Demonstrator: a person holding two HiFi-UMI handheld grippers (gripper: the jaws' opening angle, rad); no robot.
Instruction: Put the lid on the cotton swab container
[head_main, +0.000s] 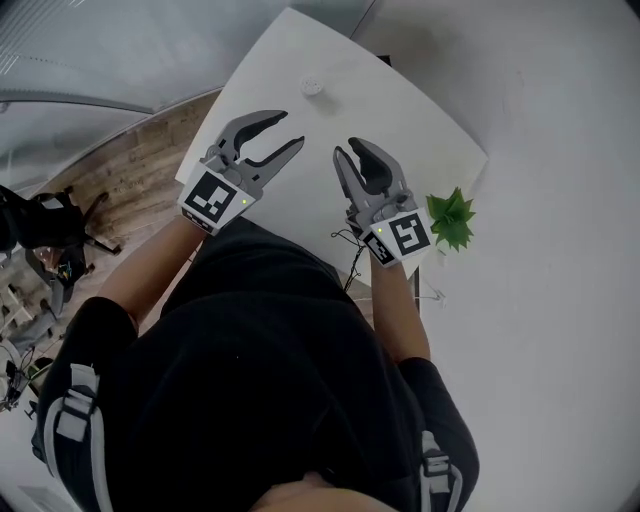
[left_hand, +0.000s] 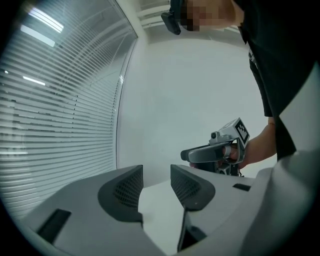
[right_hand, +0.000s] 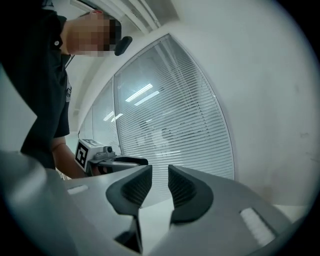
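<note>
i see my left hand-held gripper (head_main: 288, 130) centre left, jaws apart, empty, my right hand-held gripper (head_main: 348, 150) beside it, jaws narrowly apart, empty, small white cotton swab container (head_main: 312, 87) on the tabletop (head_main: 420, 125) at upper centre, well apart from both

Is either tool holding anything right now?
No, the left tool and right tool both show open jaws with nothing between them.

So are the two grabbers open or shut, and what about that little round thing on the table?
left gripper: open, nothing between its jaws.
right gripper: open a little, empty.
small round white container: sitting on the table, untouched; too small to tell whether its lid is on.
</note>
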